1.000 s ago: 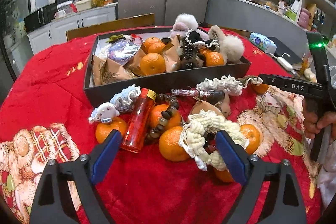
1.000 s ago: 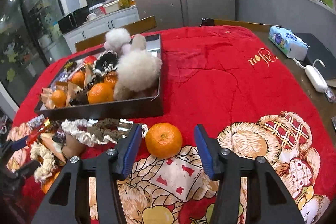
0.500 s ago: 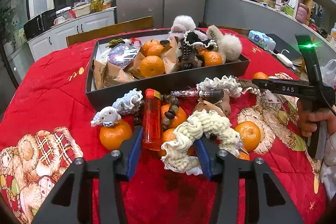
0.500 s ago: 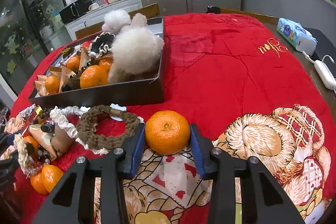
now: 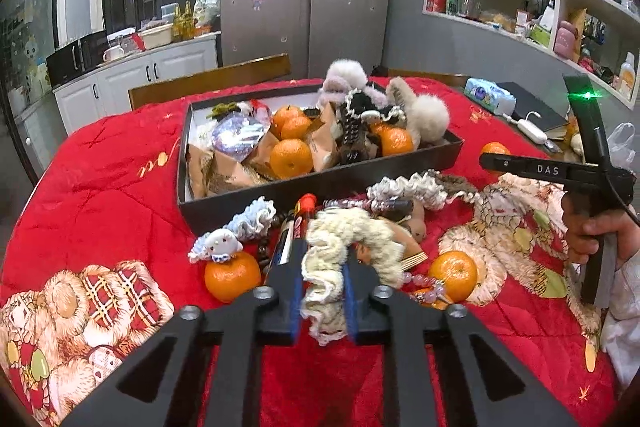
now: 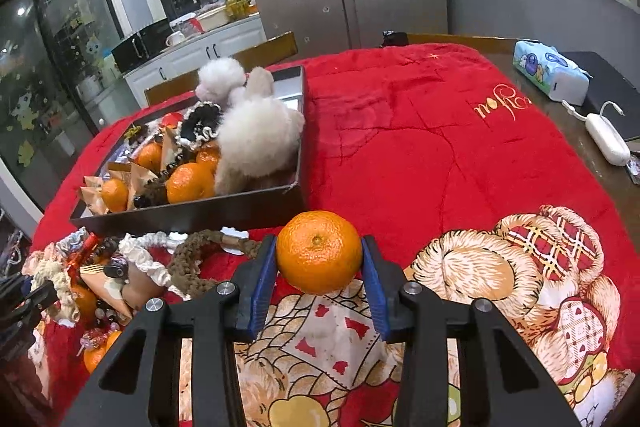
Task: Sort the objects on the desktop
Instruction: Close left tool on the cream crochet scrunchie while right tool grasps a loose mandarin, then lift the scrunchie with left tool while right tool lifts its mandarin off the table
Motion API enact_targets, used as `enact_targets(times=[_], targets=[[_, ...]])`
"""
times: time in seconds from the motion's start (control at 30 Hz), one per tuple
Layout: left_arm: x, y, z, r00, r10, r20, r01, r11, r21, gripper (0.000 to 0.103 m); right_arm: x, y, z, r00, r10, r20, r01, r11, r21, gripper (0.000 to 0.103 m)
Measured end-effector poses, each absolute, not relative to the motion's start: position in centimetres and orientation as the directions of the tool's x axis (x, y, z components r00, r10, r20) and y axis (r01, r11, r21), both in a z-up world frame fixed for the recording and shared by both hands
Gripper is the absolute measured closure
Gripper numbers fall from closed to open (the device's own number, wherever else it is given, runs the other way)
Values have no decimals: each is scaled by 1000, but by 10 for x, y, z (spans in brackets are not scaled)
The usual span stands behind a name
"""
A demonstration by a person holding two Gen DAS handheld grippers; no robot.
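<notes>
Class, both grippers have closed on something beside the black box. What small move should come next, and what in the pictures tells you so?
Probably lift both catches clear of the cloth. The left gripper pinches the cream scrunchie, and the right gripper clamps the orange. The black box, just behind, already holds oranges and hair ties.

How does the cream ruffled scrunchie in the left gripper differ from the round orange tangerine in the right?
The cream ruffled scrunchie is soft and squashes flat between the left gripper's pads; the round orange tangerine is firm and keeps the right gripper spread wider. Scrunchie: frilly, pale; tangerine: smooth, bright. Both are gripped.
</notes>
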State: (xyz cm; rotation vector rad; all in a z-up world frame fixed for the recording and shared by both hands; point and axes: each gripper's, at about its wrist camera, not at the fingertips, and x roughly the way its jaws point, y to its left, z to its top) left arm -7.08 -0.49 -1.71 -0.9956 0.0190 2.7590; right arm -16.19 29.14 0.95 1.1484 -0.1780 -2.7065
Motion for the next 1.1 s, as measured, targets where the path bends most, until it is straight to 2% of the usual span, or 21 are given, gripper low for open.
enact_targets(times=[0.3,0.5,0.63,0.73,1.1], targets=[[-68,-15,-8,-773,200,-603,-168,-980,-109,88,-151,294,26,-741,-225,-633,111,-970,215,65],[-68,-18,-10,-776,193,-600,-157,-981,-112,88,-152,296,27,-739,-232,-632,107,-967,229,65],[-69,-19,-10,-773,246,-584,-188,-969,-160,88,-151,292,26,-736,-236,-634,119,-968,222,65],[-66,-15,-9,-797,195,-571,-167,-981,-102,88,-150,288,26,-738,-243,-630,134,-967,217,65],[-65,-14,-15,-829,117,-548,-126,-992,-21,88,-145,274,26,-732,-270,-626,183,-962,201,65]])
